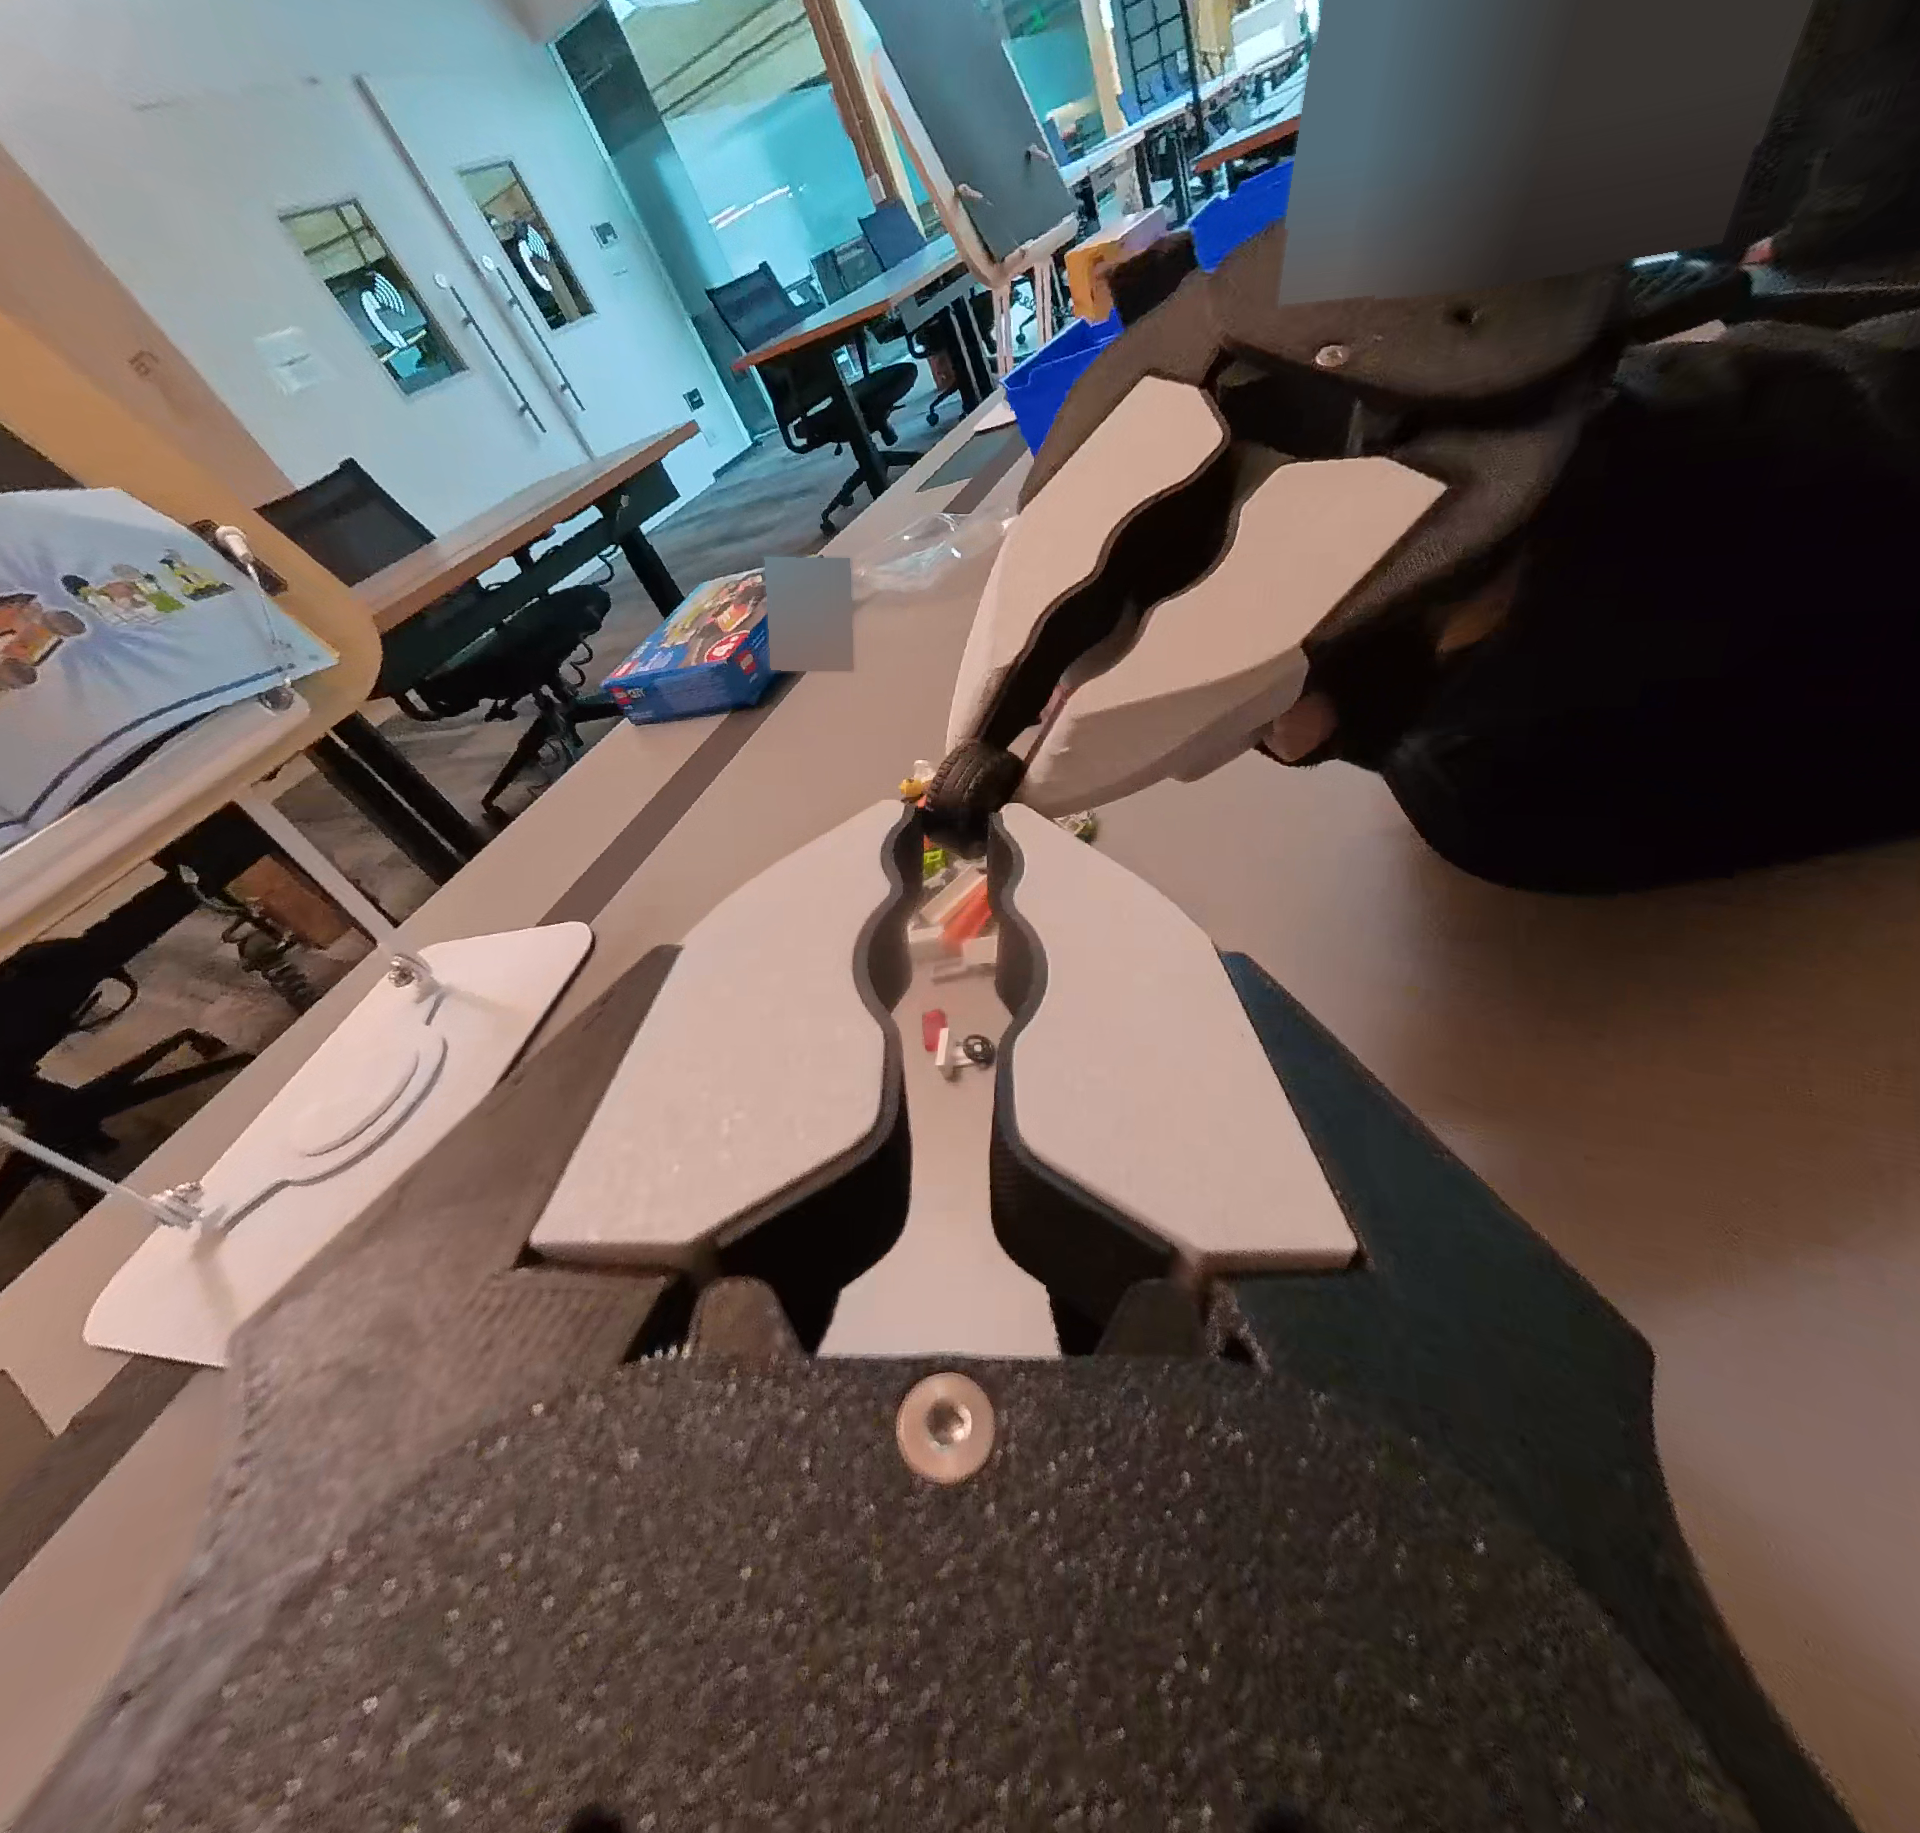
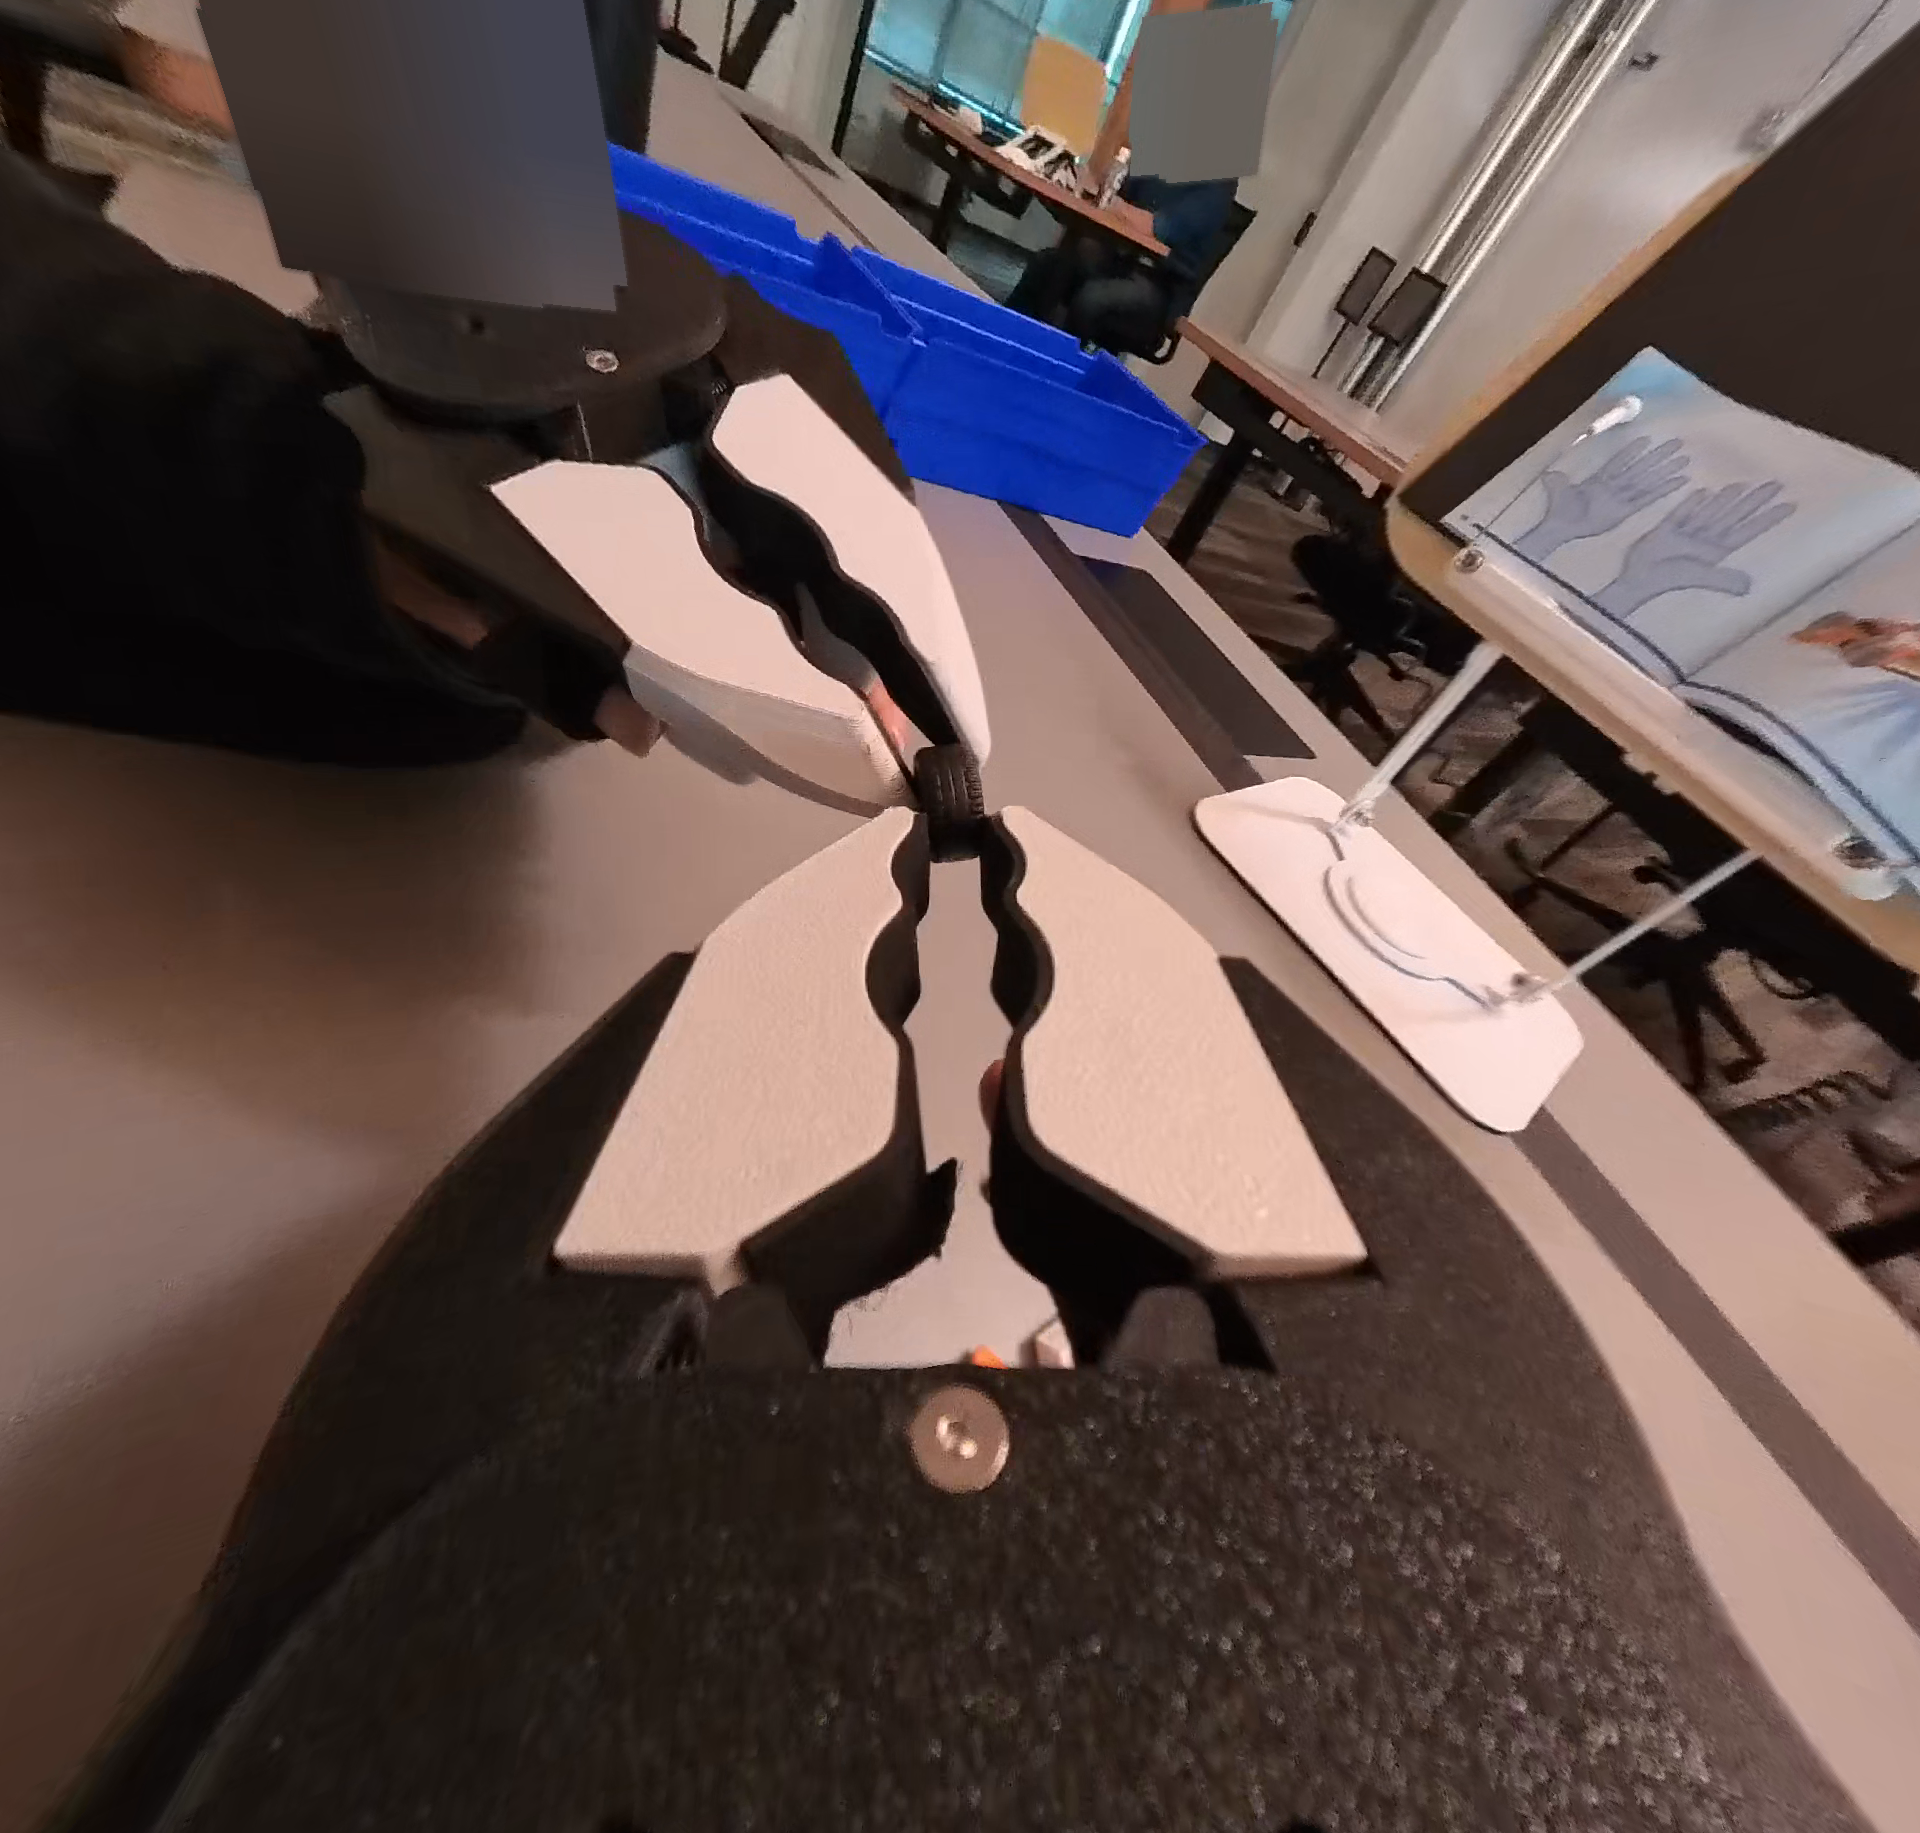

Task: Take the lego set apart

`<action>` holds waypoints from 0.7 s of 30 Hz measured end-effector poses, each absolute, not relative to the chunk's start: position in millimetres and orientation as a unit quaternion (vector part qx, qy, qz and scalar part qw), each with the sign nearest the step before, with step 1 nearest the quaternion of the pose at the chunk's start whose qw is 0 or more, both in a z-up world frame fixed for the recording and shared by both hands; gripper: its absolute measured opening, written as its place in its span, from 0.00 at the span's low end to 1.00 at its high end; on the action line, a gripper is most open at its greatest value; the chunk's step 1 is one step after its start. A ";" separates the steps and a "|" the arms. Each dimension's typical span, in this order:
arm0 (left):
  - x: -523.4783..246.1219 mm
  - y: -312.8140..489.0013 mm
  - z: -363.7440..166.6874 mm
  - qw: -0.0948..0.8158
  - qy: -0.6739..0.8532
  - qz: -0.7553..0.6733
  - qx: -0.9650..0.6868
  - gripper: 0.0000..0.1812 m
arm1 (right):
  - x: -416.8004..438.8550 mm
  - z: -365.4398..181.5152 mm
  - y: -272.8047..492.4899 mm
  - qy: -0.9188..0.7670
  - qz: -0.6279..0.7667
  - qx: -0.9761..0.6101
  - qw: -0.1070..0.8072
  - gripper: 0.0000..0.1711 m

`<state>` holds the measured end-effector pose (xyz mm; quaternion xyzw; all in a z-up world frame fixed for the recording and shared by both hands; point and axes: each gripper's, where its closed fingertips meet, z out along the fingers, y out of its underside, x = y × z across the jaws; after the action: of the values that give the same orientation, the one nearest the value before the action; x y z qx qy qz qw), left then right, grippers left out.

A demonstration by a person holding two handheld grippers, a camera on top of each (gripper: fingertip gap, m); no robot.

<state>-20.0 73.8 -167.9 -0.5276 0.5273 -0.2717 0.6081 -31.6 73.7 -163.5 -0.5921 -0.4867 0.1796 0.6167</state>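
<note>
both grippers, left (image 1: 956, 827) and right (image 2: 956, 833), pinch narrow on a wheel pair (image 2: 951, 791) held above the table (image 2: 312, 952). it looks tiny, light and rigid, with grippy rubber tyres. best held by each tyre, pulling straight apart.

An open-plan office — rows of wood-topped desks (image 1: 540, 526) on black legs, black swivel chairs (image 1: 499, 640) pushed under them, and glass-walled rooms (image 1: 727, 173) behind. White doors (image 1: 457, 256) with narrow windows line one wall. On the grey surface (image 2: 312, 952) sit blue bins (image 2: 987, 381) and a white booklet stand (image 2: 1392, 942) — work gear, not home furniture.
</note>
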 end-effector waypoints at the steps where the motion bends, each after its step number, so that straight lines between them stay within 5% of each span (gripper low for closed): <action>1: -20.8 74.3 -167.9 0.606 0.525 -0.275 -0.531 0.06 | -32.4 -163.6 74.0 -0.486 0.170 -0.591 0.620 0.05; 21: -11.0 61.1 -164.5 0.632 0.540 -0.219 -0.512 0.00 | -23.0 -158.2 95.0 -0.374 0.106 -0.633 0.669 0.06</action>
<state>-11.0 61.1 -164.5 -0.5117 0.5396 -0.2190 0.6317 -23.0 95.0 -158.2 -0.6331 -0.3740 0.1061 0.6694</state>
